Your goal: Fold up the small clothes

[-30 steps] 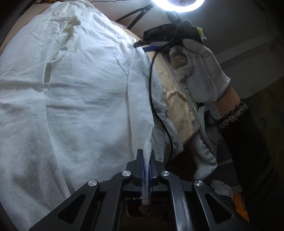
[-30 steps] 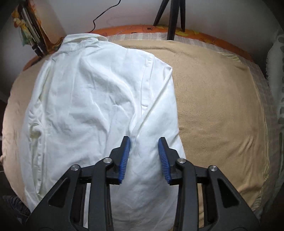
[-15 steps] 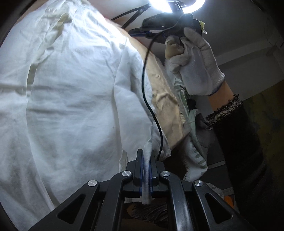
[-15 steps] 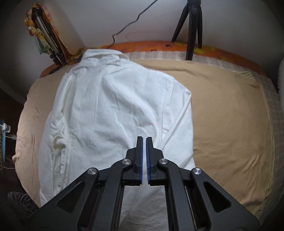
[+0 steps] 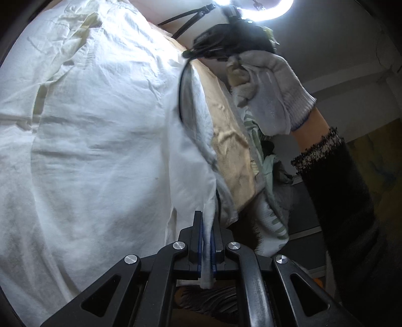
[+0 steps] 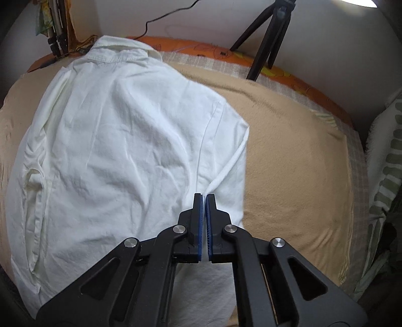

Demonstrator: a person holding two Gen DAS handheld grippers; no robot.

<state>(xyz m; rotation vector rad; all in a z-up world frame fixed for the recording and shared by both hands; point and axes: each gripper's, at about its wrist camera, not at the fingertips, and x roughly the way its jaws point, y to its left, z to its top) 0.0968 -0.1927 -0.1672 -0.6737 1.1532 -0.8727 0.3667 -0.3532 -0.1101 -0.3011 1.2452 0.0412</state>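
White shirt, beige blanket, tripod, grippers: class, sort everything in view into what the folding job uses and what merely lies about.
In the job:
- white shirt
- left gripper, jaws shut on its edge
- right gripper, jaws shut on a fold

Lying about:
- beige blanket
- tripod
- ring light
- leaf-print cloth

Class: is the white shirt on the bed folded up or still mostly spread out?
Mostly spread: the white shirt lies flat on the tan blanket, collar visible.
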